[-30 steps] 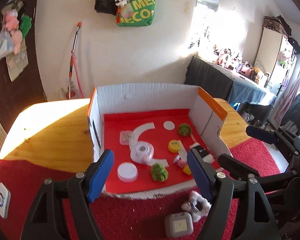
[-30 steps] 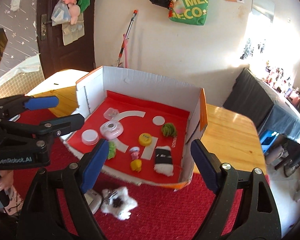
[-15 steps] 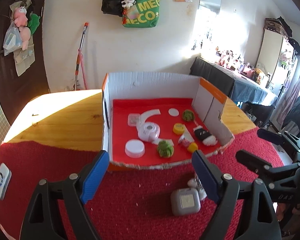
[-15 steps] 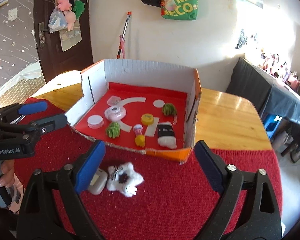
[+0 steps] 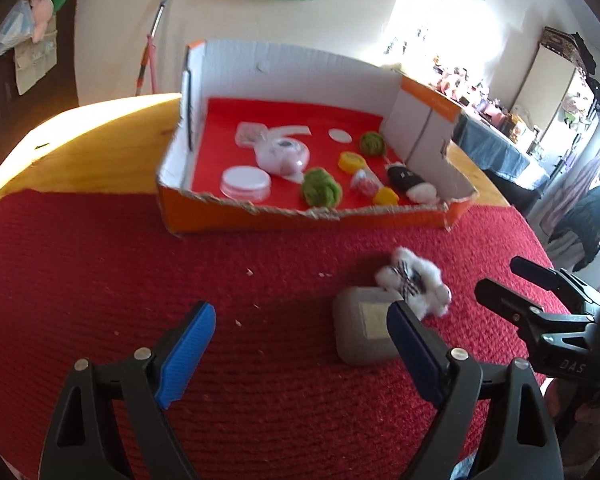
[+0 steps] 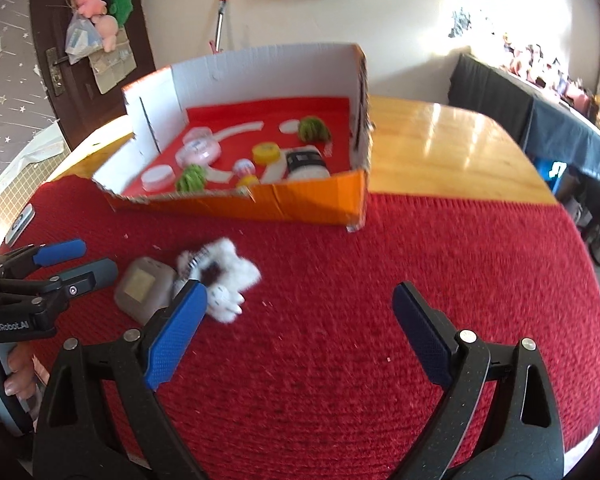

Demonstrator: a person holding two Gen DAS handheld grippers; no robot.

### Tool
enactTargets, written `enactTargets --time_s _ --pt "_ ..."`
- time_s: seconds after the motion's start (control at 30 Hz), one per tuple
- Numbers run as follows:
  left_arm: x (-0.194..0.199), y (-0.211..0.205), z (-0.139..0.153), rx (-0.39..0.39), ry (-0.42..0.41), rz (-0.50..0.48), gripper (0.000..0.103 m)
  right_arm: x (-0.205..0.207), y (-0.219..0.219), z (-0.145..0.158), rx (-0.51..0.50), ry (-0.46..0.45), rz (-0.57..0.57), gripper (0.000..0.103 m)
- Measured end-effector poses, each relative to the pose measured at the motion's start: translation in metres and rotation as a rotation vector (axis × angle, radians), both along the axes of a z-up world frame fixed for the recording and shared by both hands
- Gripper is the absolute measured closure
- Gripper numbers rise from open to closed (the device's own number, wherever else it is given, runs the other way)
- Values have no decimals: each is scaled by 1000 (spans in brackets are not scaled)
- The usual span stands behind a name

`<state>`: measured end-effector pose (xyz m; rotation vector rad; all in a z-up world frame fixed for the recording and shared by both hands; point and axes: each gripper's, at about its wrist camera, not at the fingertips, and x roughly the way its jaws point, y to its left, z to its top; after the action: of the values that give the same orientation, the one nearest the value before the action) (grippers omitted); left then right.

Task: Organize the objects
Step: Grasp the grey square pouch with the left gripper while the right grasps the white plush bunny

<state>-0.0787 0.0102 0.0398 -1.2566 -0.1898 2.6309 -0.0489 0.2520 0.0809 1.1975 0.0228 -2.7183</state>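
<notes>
A grey square case [image 5: 364, 328] lies on the red mat in front of the box, with a white plush toy [image 5: 416, 280] touching its right side. My left gripper [image 5: 300, 312] hovers just short of the case; its jaws are opening and nothing is between them. In the right wrist view the case [image 6: 144, 284] and the plush toy [image 6: 220, 276] sit to the left of my right gripper [image 6: 298, 292], which is open and empty over bare mat. The cardboard box [image 5: 300, 224] holds green pom-poms, a white lid, a pink round item, a yellow cap and other small things.
A red knitted mat [image 5: 140, 280] covers the near part of the wooden table [image 6: 440, 148]. A small white device [image 6: 20, 224] lies at the mat's left edge. The box's white walls rise on three sides; its front wall [image 6: 300, 204] is low and orange.
Both grippers have sunk toward the mat and drawn back from the box, so the case and plush toy loom closer. Both pairs of jaws have spread wider.
</notes>
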Motion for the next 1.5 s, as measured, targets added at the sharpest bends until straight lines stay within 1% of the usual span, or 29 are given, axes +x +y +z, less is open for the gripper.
enactTargets --time_s 0.2,0.33,0.4,0.47,0.57,0.9,1.0,1.3,1.4,1.5 --pt "0 16 -4 -6 -16 -49 14 1 7 -4 12 -11 -16 8" --pt "-2 28 -10 -19 -48 -95 14 1 13 -3 6 -13 -26 8" --pt "-4 33 -14 -46 -67 -101 14 0 14 -2 5 -11 -28 8" --pt "-3 35 -15 -71 -55 -107 13 0 15 0 1 -8 -29 8" --pt "-5 31 -15 -72 -58 -104 12 -2 12 1 -7 -7 -19 8" --pt "-18 -1 -15 -106 -50 -28 11 -8 -13 -2 -41 -40 70 8" --pt "-20 -9 -15 -100 -53 -22 11 -12 -24 -6 -26 -54 89 8" --pt "-21 -16 -11 -113 -42 -61 11 -26 -49 -25 31 -116 137 8" --pt "-22 -15 -9 -109 -33 -85 11 -28 -48 -25 68 -108 132 8" --pt "-22 -12 -7 -105 -26 -116 11 -30 -36 -24 49 -116 105 8"
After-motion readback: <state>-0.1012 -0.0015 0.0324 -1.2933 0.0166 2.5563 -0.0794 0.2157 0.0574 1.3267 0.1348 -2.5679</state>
